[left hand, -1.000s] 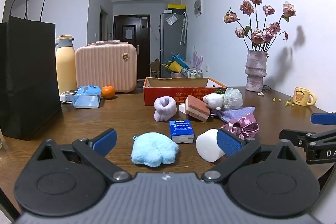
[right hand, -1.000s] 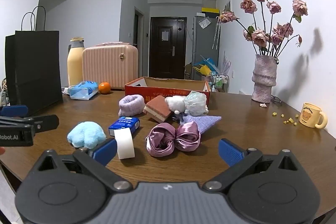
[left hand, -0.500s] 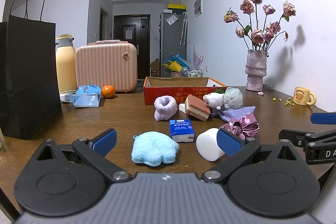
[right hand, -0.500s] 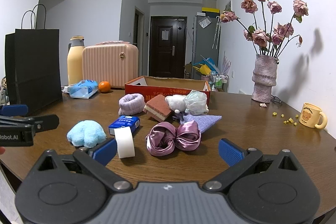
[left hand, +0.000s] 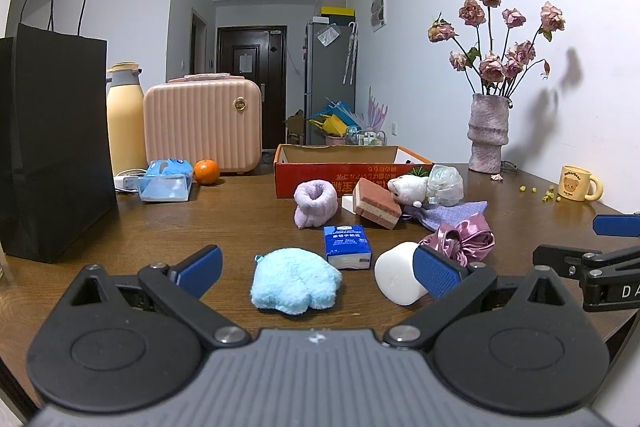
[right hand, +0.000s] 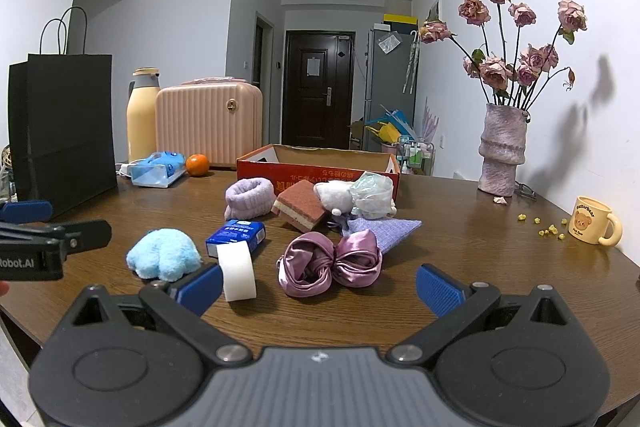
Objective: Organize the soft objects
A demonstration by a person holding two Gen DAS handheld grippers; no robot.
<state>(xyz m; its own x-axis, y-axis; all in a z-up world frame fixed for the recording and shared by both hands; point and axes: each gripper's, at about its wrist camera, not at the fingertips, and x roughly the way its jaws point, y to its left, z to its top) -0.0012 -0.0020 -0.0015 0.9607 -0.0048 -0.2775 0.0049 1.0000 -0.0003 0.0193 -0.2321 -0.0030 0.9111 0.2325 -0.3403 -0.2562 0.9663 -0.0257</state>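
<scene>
Two grippers hang wide apart and empty over a brown table (left hand: 224, 219), almost exactly where they were a second ago: nothing has been lifted or shifted, so the sorting of soft things looks not yet begun. At lower centre of the left wrist view, the left gripper (left hand: 316, 269) frames a blue plush (left hand: 295, 281), with a tissue pack (left hand: 346, 241) just behind it and a white roll (left hand: 398, 277) beside its right finger. The right gripper (right hand: 320, 285) at lower centre of its own view lines up with a satin scrunchie (right hand: 330, 263). Mid-frame lie a lilac band (left hand: 314, 201), a sponge (left hand: 378, 203), a white plush toy (left hand: 408, 189), a mesh puff (left hand: 446, 181) and a purple cloth (left hand: 456, 215), all bunched against the front of an open red box (left hand: 320, 179), the likely destination. A black bag (left hand: 52, 139), a pink case (left hand: 202, 125), an orange (left hand: 206, 171), a vase (left hand: 489, 133) and a mug (left hand: 578, 183) stand well clear. Each gripper appears poised for a first pick.
</scene>
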